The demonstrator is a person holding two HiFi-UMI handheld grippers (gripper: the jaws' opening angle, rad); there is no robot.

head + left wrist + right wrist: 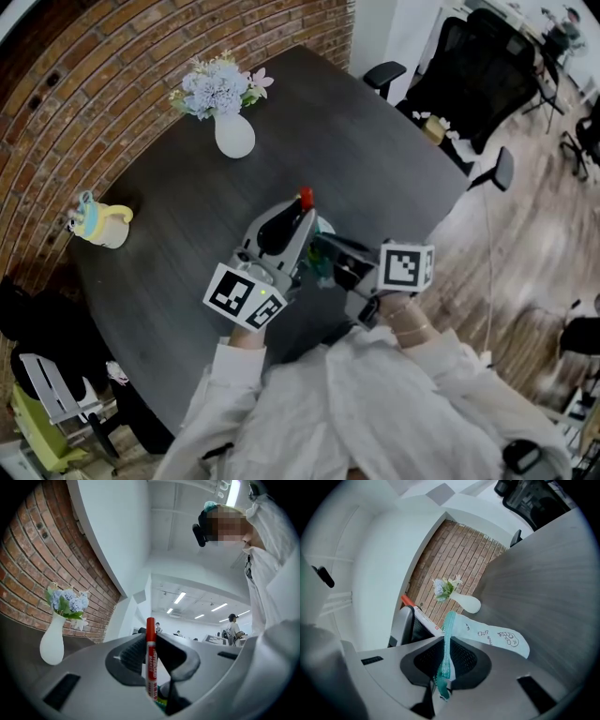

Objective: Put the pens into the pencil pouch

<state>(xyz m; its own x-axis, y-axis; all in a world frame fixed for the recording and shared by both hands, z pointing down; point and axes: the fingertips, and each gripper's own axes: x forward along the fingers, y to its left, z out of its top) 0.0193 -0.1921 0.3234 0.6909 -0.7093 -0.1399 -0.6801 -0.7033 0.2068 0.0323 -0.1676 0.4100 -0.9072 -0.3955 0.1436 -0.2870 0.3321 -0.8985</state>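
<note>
Between the jaws of the left gripper [151,645] a red marker [150,660] stands upright. The ribbed pads are clamped on its white barrel and the red cap rises clear above them. Just under those jaws, at the marker's lower end, a scrap of teal shows: the pencil pouch [490,633]. Whether the tip is already inside its mouth cannot be told. Close beside it, the right gripper [446,654] is clenched on the pouch's teal zipper edge, and the pale printed fabric trails out beyond the jaws. In the right gripper view the left gripper and its marker sit just to the left of that pinched edge, close against the pouch. The head view shows both grippers meeting tip to tip over the near part of the dark table [178,272].

Well ahead of the grippers, on the table's far side, stands a white vase [234,137] of pale blue flowers, with the brick wall [94,94] behind it. Off to the left of the left gripper, near the table's edge, is a small yellowish mug [105,228]. Past the table to the right are black office chairs [473,70]. Behind the grippers, white sleeves [375,403] fill the foreground.
</note>
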